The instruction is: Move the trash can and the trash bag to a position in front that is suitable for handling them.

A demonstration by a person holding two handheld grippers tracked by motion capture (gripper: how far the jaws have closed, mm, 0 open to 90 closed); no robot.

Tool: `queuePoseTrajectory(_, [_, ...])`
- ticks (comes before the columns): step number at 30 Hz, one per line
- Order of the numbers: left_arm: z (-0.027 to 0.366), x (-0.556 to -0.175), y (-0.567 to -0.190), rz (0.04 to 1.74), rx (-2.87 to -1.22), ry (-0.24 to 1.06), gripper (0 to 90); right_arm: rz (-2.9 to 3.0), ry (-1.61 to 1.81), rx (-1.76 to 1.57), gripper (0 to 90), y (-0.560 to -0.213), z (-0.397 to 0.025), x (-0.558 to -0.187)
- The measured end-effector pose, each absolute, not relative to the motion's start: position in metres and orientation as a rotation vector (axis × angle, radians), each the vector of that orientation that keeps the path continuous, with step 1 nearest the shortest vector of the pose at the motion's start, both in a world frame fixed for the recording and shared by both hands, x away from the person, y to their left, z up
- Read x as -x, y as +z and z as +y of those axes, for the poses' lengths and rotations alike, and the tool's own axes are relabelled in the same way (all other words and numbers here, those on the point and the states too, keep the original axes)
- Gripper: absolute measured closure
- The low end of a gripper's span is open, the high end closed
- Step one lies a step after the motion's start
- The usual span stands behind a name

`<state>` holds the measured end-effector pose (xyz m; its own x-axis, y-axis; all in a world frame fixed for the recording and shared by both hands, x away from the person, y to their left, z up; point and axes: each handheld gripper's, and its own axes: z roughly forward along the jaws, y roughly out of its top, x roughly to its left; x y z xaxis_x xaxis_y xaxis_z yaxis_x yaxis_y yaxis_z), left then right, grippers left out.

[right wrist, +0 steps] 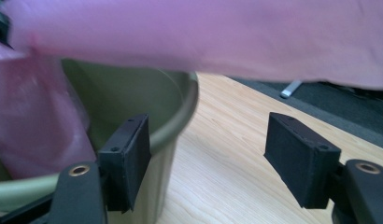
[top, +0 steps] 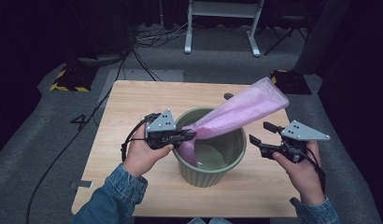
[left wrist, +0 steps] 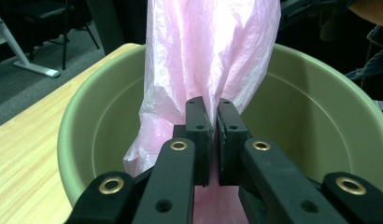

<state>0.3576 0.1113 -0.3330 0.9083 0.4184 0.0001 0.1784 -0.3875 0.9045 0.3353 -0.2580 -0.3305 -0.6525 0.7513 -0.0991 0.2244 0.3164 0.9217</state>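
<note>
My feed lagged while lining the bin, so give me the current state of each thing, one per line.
Pink bag: pinched at one spot, partly inside the bin, the rest stretched out over the rim.
Green bin: upright on the table, not yet lined.
Left hand-held gripper: shut on the pink bag.
Right hand-held gripper: open, holding nothing, beside the bin.

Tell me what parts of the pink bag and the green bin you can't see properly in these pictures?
- High view: the pink bag covers part of the green bin rim at the back.
- Left gripper view: the left gripper hides the pinched spot of bag; the bag's top is cut off by the edge.
- Right gripper view: the bag is blurred, so its wrinkles cannot be made out.
</note>
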Motion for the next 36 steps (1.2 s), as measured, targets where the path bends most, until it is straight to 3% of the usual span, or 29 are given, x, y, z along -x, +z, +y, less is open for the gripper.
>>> queuePoseTrajectory(9, [0.105, -0.355, -0.342, 0.450, -2.030, 0.321, 84.6, 2.079, 1.364, -0.816, 29.7, -0.321, -0.245, -0.337])
queuePoseTrajectory(30, [0.104, -0.353, -0.349, 0.407, -2.125, 0.281, 83.9, 2.123, 1.438, -0.764, 27.0, -0.312, -0.216, -0.341])
queuePoseTrajectory(34, [0.102, -0.353, -0.348, 0.388, -2.145, 0.282, 84.0, 2.099, 1.460, -0.820, 31.9, -0.308, -0.214, -0.343])
queuePoseTrajectory(36, [0.102, -0.353, -0.348, 0.386, -2.147, 0.279, 84.2, 2.095, 1.462, -0.843, 42.8, -0.307, -0.215, -0.346])
